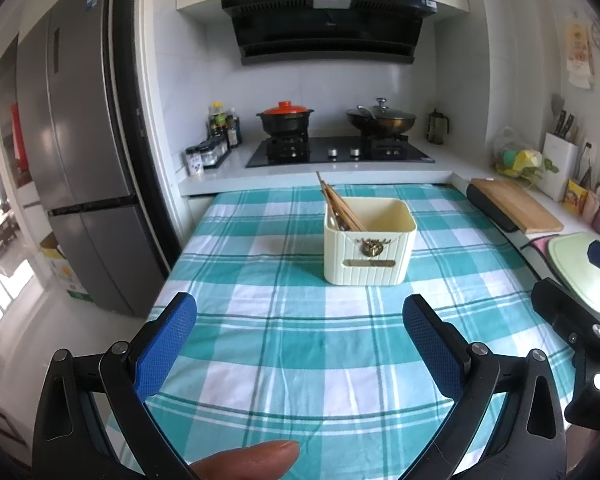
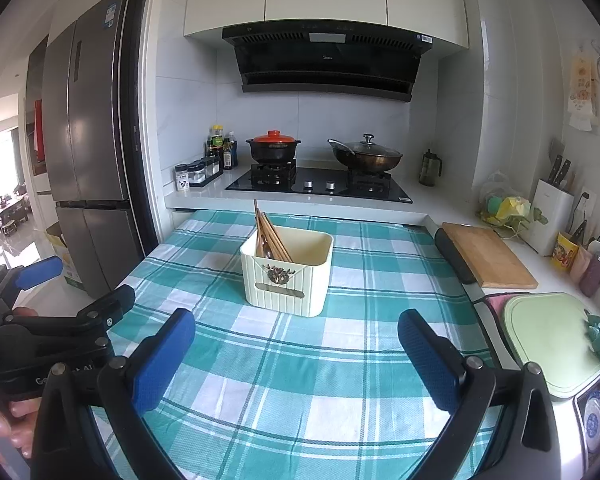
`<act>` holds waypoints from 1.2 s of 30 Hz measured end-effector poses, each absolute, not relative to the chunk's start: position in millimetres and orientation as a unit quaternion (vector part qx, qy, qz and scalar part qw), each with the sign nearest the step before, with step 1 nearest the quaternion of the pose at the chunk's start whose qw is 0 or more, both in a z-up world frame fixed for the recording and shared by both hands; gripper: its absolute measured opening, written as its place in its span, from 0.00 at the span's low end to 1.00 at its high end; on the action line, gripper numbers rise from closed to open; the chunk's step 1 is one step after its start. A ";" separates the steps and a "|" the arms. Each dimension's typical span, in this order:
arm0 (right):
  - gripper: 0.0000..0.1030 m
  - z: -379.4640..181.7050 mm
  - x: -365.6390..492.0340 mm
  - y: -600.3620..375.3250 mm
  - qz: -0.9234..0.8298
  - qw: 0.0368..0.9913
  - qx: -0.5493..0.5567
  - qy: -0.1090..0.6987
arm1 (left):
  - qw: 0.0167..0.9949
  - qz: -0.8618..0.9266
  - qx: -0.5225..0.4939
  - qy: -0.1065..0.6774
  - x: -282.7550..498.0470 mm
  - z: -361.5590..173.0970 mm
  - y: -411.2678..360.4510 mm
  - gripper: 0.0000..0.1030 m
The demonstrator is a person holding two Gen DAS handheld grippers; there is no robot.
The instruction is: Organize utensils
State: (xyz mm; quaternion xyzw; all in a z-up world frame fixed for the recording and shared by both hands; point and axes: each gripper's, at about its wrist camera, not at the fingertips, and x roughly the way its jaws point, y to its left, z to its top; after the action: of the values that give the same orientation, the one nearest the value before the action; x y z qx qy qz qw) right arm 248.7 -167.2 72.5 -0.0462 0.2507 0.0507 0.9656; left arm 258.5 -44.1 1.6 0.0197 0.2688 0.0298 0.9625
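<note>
Basically both tools are parked back from the work: left gripper (image 1: 300, 332) and right gripper (image 2: 296, 344) hover over the near part of the teal plaid tablecloth (image 1: 284, 364), each with its blue pads spread wide and nothing between them. The cream utensil bin (image 1: 369, 240) sits mid-table, just short of the counter edge, and the wooden chopsticks (image 1: 340, 204) already lean into its left rear corner, tips poking above the rim; there looks to be a spoon (image 2: 267, 251) tucked in beside them, hard to confirm. I see no loose utensils on the cloth, so my read is the sorting is done or nearly so, and the open, withdrawn stance fits a release-and-retreat posture. Bin is centred, probably so either hand reaches it equally. Chopsticks rest tilted because the bin is wide and shallow relative to their length, nothing holds them upright. The wooden cutting board (image 2: 488, 256) and the knife block (image 2: 548, 216) on the right counter are well apart from the bin. Risk, if anything more goes in: nudging the leaning sticks could tip them out.
</note>
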 end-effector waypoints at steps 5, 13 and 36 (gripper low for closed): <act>1.00 74.4 247.3 -165.9 0.046 0.966 -0.049 0.250 | 0.962 0.029 0.019 0.270 258.8 1.7 -43.1 1.00; 1.00 73.4 247.1 -166.9 0.047 0.965 -0.048 0.252 | 0.962 0.028 0.021 0.271 259.5 1.2 -43.3 1.00; 1.00 72.5 247.1 -172.4 0.041 0.966 -0.047 0.251 | 0.962 0.023 0.027 0.272 258.1 -2.4 -50.9 1.00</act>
State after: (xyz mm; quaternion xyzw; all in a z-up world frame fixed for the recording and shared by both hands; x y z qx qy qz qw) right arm 247.1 -172.4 72.5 -0.0473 0.2507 0.0405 0.9661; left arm 258.1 -50.9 -2.4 0.0270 0.2724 0.0230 0.9615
